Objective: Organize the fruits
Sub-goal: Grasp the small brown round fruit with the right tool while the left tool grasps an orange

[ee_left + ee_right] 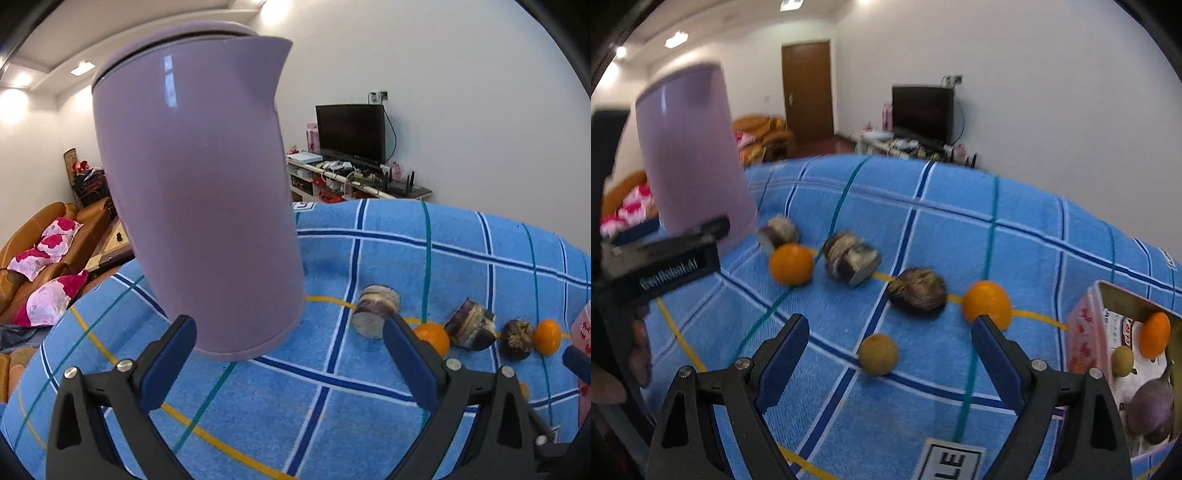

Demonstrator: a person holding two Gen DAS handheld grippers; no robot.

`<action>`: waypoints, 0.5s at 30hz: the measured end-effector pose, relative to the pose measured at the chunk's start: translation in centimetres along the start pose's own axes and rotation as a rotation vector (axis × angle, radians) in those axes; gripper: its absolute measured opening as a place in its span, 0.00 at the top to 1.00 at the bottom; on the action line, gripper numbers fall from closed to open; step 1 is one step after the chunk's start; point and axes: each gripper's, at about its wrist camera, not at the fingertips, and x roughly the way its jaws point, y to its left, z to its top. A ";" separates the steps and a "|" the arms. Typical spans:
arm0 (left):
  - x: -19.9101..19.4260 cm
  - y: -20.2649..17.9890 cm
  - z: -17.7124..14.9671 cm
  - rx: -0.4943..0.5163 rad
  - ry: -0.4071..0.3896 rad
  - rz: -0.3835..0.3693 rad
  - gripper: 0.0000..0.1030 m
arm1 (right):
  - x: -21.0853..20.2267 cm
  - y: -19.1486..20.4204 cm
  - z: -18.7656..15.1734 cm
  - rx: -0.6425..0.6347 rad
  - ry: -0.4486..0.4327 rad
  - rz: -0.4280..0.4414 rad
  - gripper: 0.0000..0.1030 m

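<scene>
The right wrist view is blurred, and the pink box (1086,332) at the right edge is cut off, showing 3 fruits inside. Both the left gripper (291,354) and the right gripper (890,350) are spread apart, grasping nothing. A purple kettle (199,192) looms before the left one, while oranges (791,264) and brown fruits (918,291) lie in a row on the blue towel (1034,251).

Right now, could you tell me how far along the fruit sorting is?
Partly done: the box already holds an orange and two other fruits. Both grippers, left and right, are open and empty. Two oranges, a small brown fruit and the dark fruits remain on the cloth.
</scene>
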 end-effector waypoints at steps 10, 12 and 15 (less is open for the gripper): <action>1.0 1.9 0.3 0.029 0.041 -0.050 0.00 | 2.7 1.5 -0.7 -0.069 0.142 0.064 0.64; 0.8 1.4 0.1 0.042 0.042 -0.095 0.00 | 2.5 1.2 -0.9 -0.055 0.143 0.087 0.74; 0.1 0.2 0.0 0.072 0.022 -0.170 0.01 | 0.9 0.5 -1.8 -0.021 0.098 0.085 0.74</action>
